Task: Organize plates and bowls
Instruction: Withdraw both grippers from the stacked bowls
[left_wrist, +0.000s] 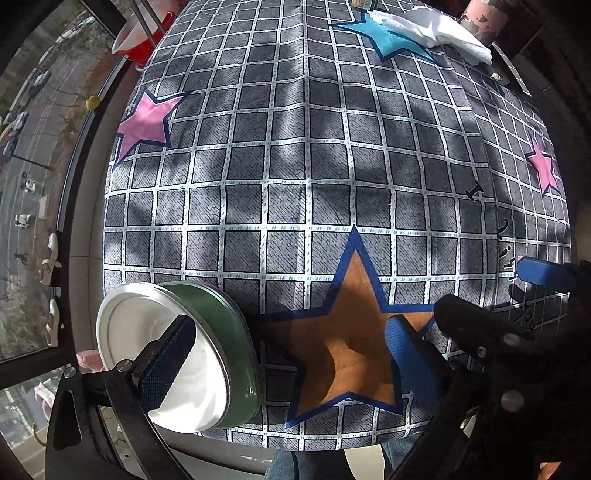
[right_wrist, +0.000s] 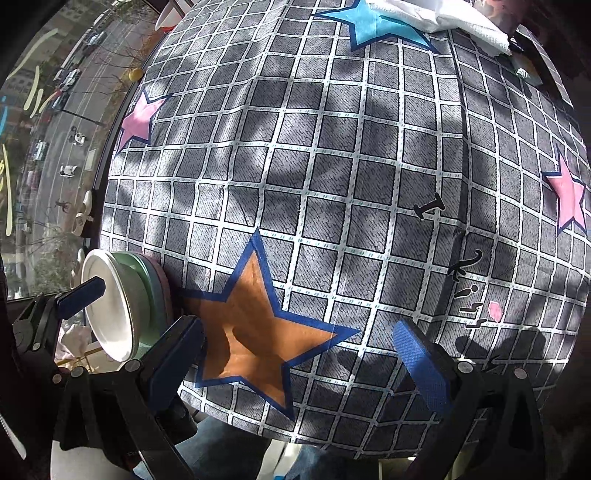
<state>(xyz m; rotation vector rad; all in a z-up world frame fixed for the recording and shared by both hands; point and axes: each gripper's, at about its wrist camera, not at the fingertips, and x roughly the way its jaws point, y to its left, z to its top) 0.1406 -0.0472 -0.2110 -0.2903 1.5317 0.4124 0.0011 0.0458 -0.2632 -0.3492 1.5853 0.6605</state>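
Observation:
A green bowl with a white inside (left_wrist: 207, 354) stands at the near left corner of the table; in the right wrist view it (right_wrist: 122, 306) shows stacked with other dishes, a pale green and a pink rim beneath it. My left gripper (left_wrist: 284, 343) is open, its left finger (left_wrist: 166, 362) inside the bowl and its right finger (left_wrist: 410, 354) well to the right over the orange star. My right gripper (right_wrist: 295, 354) is open and empty over the orange star (right_wrist: 255, 332). Its finger also shows at the right edge of the left wrist view (left_wrist: 539, 273).
The table is covered by a grey checked cloth with stars (left_wrist: 295, 166). A white cloth (left_wrist: 439, 29) and a rusty can (left_wrist: 484, 18) lie at the far right. A red bucket (left_wrist: 144, 33) stands beyond the far left. A window (left_wrist: 33, 147) runs along the left.

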